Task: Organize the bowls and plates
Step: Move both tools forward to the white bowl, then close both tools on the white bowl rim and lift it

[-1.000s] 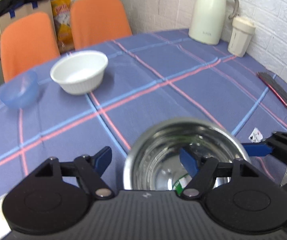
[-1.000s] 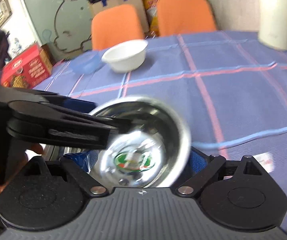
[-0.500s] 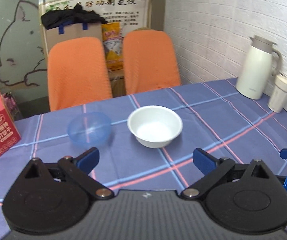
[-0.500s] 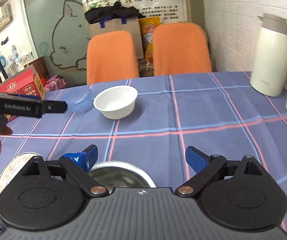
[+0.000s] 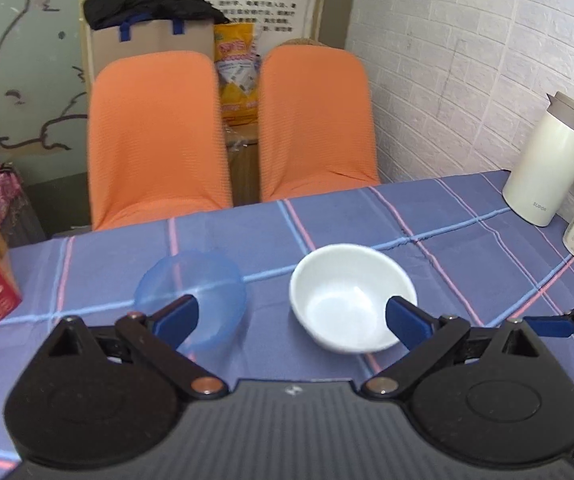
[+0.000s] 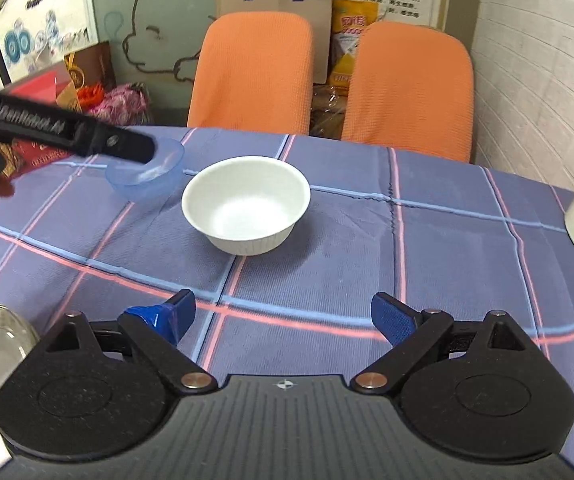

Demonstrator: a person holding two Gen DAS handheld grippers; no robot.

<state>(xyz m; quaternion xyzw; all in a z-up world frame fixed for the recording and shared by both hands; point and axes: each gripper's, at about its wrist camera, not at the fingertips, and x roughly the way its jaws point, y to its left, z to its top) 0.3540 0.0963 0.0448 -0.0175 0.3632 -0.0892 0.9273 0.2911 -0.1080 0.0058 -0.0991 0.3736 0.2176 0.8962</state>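
Both grippers, left [image 5: 291,316] and right [image 6: 283,316], jaws apart, empty; I aim at white bowl [image 6: 246,204] beside blue bowl [image 5: 191,298] for nesting.

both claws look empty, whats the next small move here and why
Probably ease the left claw forward and down toward the white bowl. Both claws are open and hold nothing. The white bowl sits upright on the checked tablecloth, straight ahead of the left claw, with the blue bowl beside it and apart from it, so the two bowls are not yet stacked. The right claw is farther back.
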